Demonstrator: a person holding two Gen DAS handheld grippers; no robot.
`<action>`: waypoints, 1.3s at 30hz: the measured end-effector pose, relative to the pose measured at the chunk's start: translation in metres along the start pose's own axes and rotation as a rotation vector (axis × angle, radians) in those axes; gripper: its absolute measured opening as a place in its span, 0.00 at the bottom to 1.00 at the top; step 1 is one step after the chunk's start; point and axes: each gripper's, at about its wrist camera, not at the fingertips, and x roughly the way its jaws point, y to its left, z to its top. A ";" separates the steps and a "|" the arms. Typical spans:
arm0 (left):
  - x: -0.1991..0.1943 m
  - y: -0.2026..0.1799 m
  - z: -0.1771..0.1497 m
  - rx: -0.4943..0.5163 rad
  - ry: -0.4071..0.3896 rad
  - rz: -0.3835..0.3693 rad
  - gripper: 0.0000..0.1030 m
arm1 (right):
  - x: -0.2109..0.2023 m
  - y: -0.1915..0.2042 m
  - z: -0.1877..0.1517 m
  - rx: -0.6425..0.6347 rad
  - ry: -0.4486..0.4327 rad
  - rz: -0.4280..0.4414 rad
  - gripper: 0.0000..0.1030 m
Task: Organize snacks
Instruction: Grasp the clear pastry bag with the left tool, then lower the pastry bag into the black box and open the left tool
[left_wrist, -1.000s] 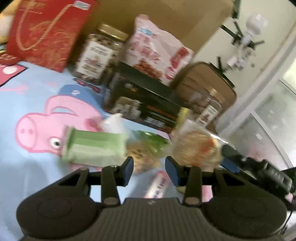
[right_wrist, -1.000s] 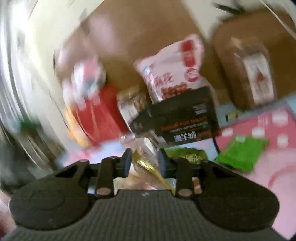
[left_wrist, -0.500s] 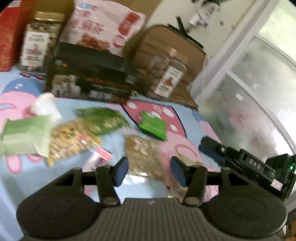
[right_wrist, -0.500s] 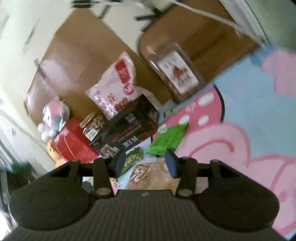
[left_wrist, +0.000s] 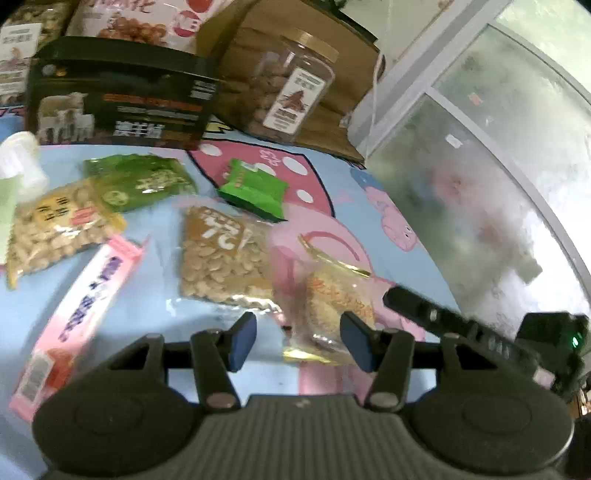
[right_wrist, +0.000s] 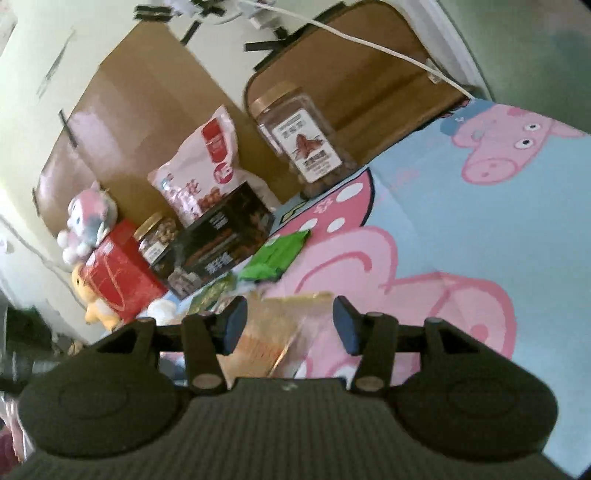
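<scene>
Cartoon-pig sheet (left_wrist: 155, 221) carries scattered snack packets; both the left hand-held gripper (left_wrist: 298, 341) and the right hand-held gripper (right_wrist: 290, 325), lower centre, have just been opening and grip nothing.

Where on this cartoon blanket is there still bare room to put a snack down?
Free: the blue and pink stretch of the blanket right of the green packet, below the tall jar. Crowded: the left side, where the pink bar, peanut bags and black box cluster.
</scene>
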 end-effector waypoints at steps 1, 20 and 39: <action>0.004 -0.002 0.001 0.007 0.009 -0.004 0.50 | -0.001 0.005 -0.002 -0.027 0.005 0.002 0.53; 0.040 -0.025 0.001 0.090 0.077 -0.003 0.41 | 0.025 0.063 -0.049 -0.542 0.096 -0.132 0.68; -0.048 0.009 0.082 0.051 -0.234 0.080 0.38 | 0.084 0.129 0.016 -0.707 -0.051 0.006 0.61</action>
